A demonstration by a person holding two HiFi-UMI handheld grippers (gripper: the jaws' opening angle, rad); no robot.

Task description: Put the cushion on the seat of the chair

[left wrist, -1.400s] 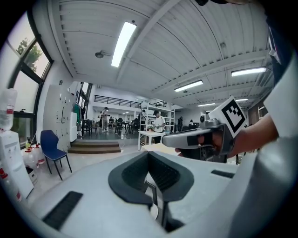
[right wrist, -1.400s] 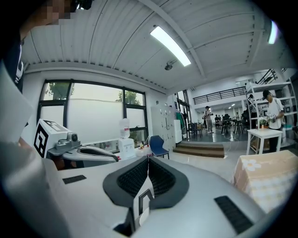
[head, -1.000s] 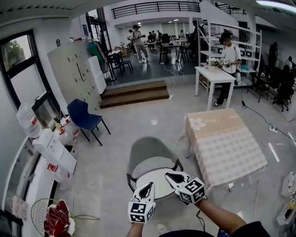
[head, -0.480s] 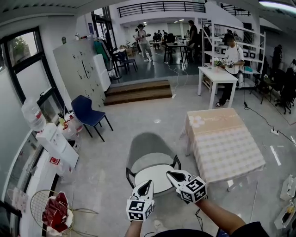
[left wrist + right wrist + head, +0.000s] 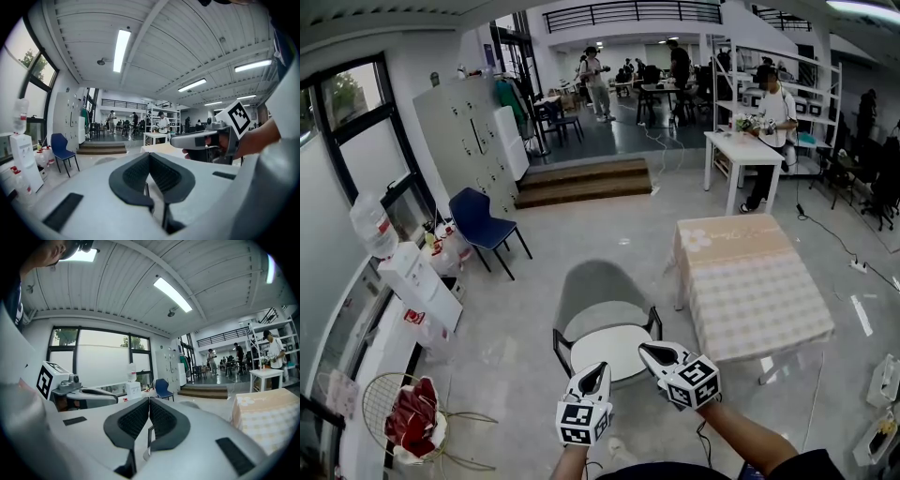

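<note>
Nearest, at the bottom centre of the head view, the left gripper (image 5: pixel 149 157) and right gripper (image 5: pixel 149 401) are held side by side, close together, both pointing roughly level and forward. Each gripper view shows the ribbed pads pressed together with nothing between them: both closed, both empty. Judgement: held this way they carry nothing and are not set up to grasp.

Just beyond the tips, in the centre of the frame, stands the grey chair (image 5: pixel 598 289), with its backrest on the far side and a dark armrest on either side. A pale round cushion (image 5: pixel 614 352) lies flat on the seat, between the armrests and in front of the backrest. The gripper tips overlap its near edge in the head view, but neither gripper view shows contact. Judgement: the cushion appears already seated and centred, so the task looks complete or nearly so. Whether it sits fully square cannot be confirmed.

Right of centre, apart from the chair, is a table (image 5: pixel 759 300) under a chequered cloth. Left of centre, a blue chair (image 5: pixel 478 223) stands by the wall. Further back, wooden steps (image 5: pixel 586 183) lead up to a work area. There, upper right, a person (image 5: pixel 773 112) stands at a white table (image 5: pixel 737 150).
</note>
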